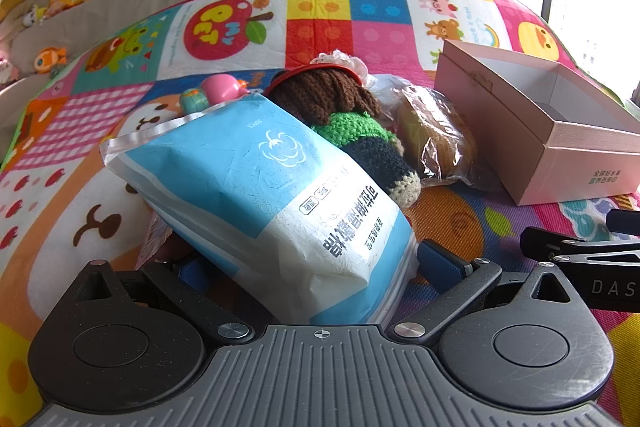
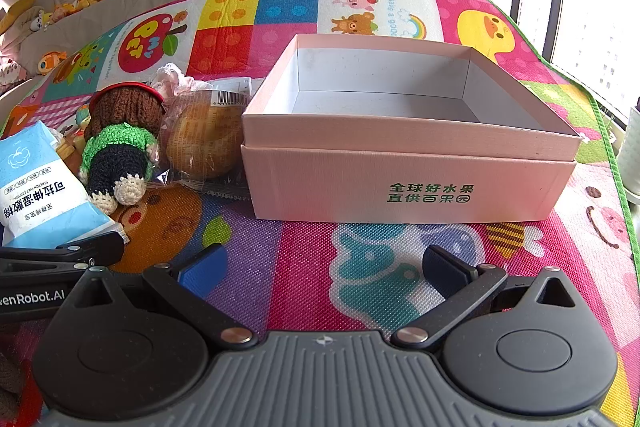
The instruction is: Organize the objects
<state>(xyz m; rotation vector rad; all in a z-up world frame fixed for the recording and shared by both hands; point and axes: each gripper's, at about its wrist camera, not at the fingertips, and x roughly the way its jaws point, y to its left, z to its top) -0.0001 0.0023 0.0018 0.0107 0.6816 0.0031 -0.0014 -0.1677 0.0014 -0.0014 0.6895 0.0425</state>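
Straddling the near end of a blue-and-white wipes pack (image 1: 276, 195), my left tongs (image 1: 320, 267) stand spread to their widest, one blue pad on each side of the pack; I cannot tell whether the pads touch it. The pack lies tilted, its long axis running from between the pads up and away to the left, its clear sealed edge at the far end. Just beyond it a crocheted doll (image 1: 352, 123) lies lengthwise, brown-haired head away from me, pale feet toward me, touching the pack's right side. A bun in clear wrap (image 1: 436, 139) sits beside the doll, and small pink and teal toys (image 1: 216, 91) peek out behind the pack.

My right tongs (image 2: 324, 271) are spread wide with nothing between them, hovering over the colourful cartoon play mat (image 2: 280, 267). Ahead of them stands an open pink box (image 2: 404, 179), green print on its near wall, its long side facing me, with the bun just beside its left wall.
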